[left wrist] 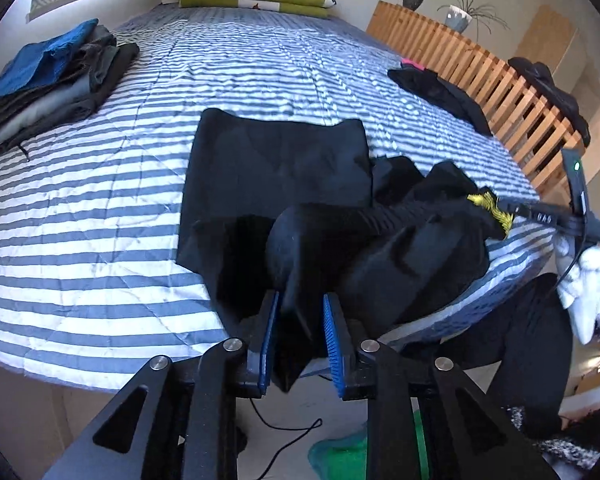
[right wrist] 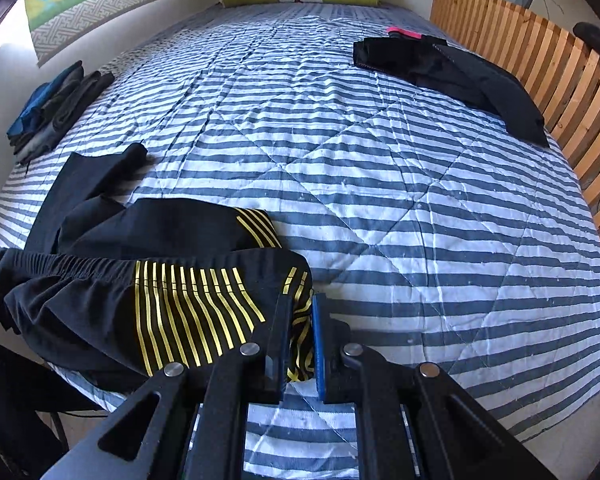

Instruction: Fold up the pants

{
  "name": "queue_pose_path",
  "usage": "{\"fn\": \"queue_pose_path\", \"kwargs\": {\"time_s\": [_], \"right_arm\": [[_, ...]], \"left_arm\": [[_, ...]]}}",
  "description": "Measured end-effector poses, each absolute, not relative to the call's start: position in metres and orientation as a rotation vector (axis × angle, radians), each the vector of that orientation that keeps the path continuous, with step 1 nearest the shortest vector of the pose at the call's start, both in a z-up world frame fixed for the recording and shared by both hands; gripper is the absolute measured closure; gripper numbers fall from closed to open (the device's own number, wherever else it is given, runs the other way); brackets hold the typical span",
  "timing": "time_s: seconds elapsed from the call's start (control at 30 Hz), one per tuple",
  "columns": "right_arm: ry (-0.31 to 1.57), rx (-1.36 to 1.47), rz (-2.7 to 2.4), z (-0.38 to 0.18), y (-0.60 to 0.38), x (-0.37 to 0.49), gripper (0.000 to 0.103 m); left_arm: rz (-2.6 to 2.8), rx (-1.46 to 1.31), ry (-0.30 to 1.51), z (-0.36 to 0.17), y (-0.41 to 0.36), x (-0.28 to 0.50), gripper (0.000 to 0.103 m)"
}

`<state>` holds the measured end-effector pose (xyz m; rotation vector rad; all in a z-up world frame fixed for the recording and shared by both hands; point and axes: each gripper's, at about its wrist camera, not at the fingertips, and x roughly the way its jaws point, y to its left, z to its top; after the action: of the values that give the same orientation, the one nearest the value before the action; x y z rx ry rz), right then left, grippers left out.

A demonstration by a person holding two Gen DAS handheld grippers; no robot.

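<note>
Black pants (left wrist: 284, 184) with yellow stripes lie half spread, half bunched at the near edge of the bed (right wrist: 380, 160) (a blue-and-white striped quilt covers it); the left tongs (left wrist: 300, 336) stand partly open, blue pads a little apart, a fold of the dark cloth hanging between them, whether it is pinched I cannot tell; the right tongs (right wrist: 302, 340) are nearly closed, clamped on the striped waistband end of the pants; folded clothes (left wrist: 56, 80) sit well apart at far left.
</note>
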<state>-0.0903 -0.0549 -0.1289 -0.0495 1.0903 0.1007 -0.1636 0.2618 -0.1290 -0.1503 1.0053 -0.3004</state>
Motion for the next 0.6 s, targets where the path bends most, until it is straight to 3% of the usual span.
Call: {"fn": "queue_pose_path", "kwargs": {"time_s": [0.1, 0.4, 0.6], "right_arm": [[1.085, -0.040, 0.115, -0.130, -0.060, -0.094, 0.094], [1.094, -0.016, 0.158, -0.132, -0.067, -0.099, 0.094], [1.112, 0.012, 0.168, -0.134, -0.070, -0.096, 0.094]], "left_arm": [[-0.281, -0.219, 1.010, -0.120, 0.277, -0.152, 0.052], [-0.184, -0.339, 1.082, -0.126, 0.304, -0.085, 0.054], [-0.250, -0.259, 1.044, -0.093, 0.285, -0.077, 0.052]]}}
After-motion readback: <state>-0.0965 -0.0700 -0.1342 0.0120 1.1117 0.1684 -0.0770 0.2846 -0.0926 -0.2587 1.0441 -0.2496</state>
